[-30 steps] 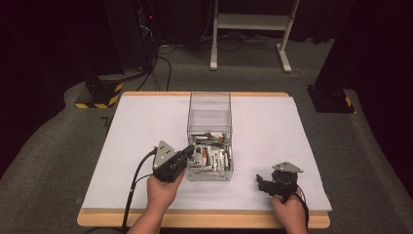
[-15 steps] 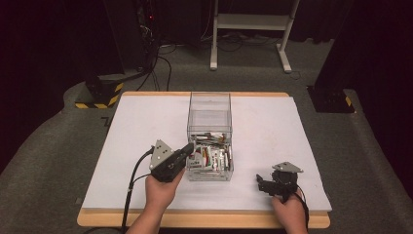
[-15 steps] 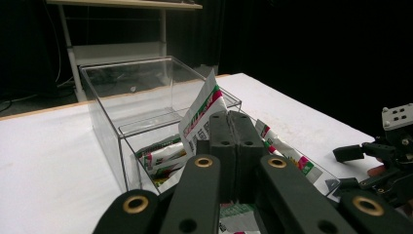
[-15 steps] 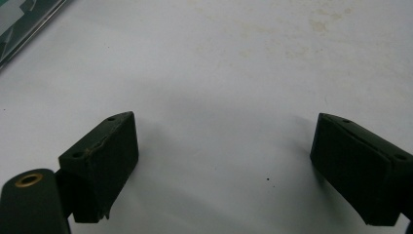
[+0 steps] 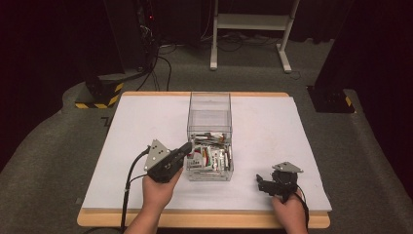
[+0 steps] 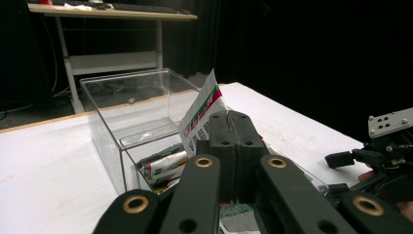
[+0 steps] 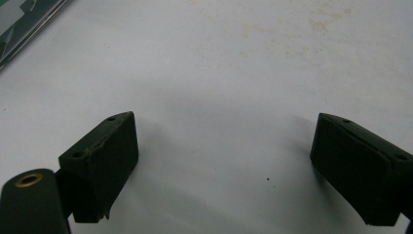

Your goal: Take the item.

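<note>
My left gripper [image 6: 234, 122] is shut on a white packet [image 6: 202, 107] with red and green stripes, which sticks up from between its jaws. In the high view this left gripper [image 5: 186, 148] is at the near left corner of a clear plastic box [image 5: 209, 105]. The box [image 6: 126, 109] holds several similar packets [image 5: 212, 158] in its near half; its far half is bare. My right gripper [image 5: 260, 181] rests low on the white table [image 5: 146, 126] to the right of the box. Its jaws stand wide open over bare table, and this right gripper [image 7: 224, 161] holds nothing.
The white sheet covers the table up to a wooden front edge [image 5: 204, 219]. A white desk frame [image 5: 248, 29] and black equipment with cables [image 5: 122, 44] stand on the floor beyond. The right gripper [image 6: 384, 151] appears off to the right in the left gripper view.
The left gripper has drifted slightly to the left with the packet in it. The right gripper has not moved.
</note>
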Demonstrator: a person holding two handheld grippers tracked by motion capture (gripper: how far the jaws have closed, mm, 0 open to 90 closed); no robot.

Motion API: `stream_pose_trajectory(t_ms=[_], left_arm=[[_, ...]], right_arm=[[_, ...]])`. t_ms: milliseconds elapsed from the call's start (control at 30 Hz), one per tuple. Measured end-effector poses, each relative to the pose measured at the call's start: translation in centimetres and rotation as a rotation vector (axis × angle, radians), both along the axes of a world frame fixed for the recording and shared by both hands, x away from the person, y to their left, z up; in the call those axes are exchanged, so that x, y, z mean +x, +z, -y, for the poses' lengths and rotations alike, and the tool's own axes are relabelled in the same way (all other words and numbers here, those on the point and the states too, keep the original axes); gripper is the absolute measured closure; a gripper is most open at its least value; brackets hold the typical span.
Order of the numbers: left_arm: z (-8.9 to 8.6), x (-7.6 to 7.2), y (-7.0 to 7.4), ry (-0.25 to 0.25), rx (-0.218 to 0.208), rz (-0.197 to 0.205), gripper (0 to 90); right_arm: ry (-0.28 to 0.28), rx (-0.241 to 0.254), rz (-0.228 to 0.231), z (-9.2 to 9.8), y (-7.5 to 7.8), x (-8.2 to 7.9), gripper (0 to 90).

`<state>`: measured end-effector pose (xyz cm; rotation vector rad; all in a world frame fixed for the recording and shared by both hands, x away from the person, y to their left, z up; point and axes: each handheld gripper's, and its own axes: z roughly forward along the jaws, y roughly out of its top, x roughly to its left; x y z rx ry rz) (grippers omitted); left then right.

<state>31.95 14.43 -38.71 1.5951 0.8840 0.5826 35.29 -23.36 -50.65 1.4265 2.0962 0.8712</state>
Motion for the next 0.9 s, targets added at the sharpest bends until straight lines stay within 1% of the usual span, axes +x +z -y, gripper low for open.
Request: stream_pose_trajectory(t_ms=[133,267,467,633,900], left_arm=[[-0.4,-0.1,0.2,-0.004,-0.004,0.006,89.5],[-0.9,-0.3,0.5,0.004,-0.014,0.018,89.5],[-1.7,-0.4,0.7,0.014,-0.012,0.024,89.5],[-2.3,-0.4,0.8,0.024,-0.013,0.023,89.5],[-3.5,-0.4,0.5,0.043,0.001,0.017,89.5]], right_arm=[[0.0,0.0,0.0,0.0,0.0,0.0,10.3],[0.001,-0.001,0.001,0.0,0.0,0.0,10.3],[0.0,0.001,0.0,0.0,0.0,0.0,10.3],[0.0,0.001,0.0,0.0,0.0,0.0,10.3],[0.0,0.001,0.001,0.0,0.0,0.0,10.3]])
